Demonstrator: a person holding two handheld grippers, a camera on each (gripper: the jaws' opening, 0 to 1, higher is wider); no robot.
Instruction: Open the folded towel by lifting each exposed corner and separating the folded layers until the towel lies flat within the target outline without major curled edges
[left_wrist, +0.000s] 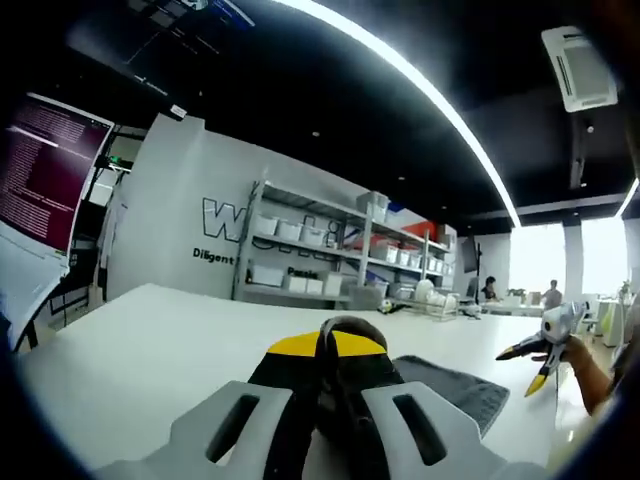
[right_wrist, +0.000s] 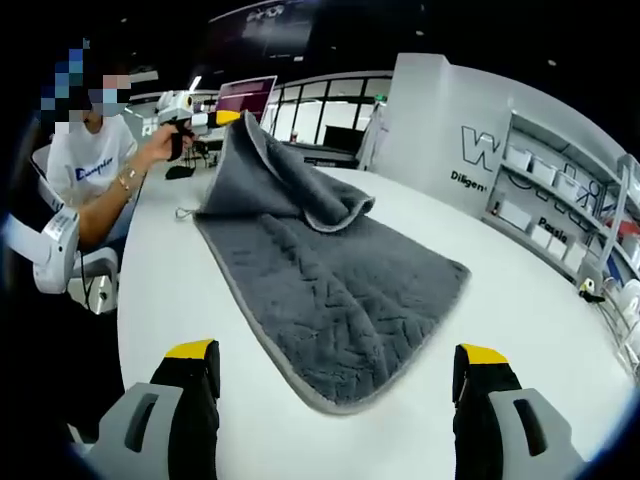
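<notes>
Lying across a white table (right_wrist: 520, 290), a grey towel (right_wrist: 330, 290) spreads flat toward the near edge, while its far corner is lifted and folds back over itself. In the right gripper view, the left gripper (right_wrist: 222, 118) pinches that raised corner, jaws closed on the cloth, held by a person's hand (right_wrist: 165, 140) beside the far edge of the table. The right gripper (right_wrist: 340, 400) hovers above the near edge, its yellow-tipped jaws spread wide on either side of the towel's nearest corner, gripping nothing.

In the left gripper view, the left gripper's own jaws sit pressed together, and a bit of the towel (left_wrist: 455, 385) lies on the table just past them. Off to the right, the other gripper (left_wrist: 535, 350) hangs over the table with its jaws parted.

Behind the table stands a white wall with dark lettering (left_wrist: 225, 220) and metal shelves (left_wrist: 330, 250) stacked with white bins. A monitor (left_wrist: 45, 170) glows at the left, long light strips (left_wrist: 420, 90) curve across the dark ceiling, and what seem to be people sit by bright windows (left_wrist: 545, 260) far off.
</notes>
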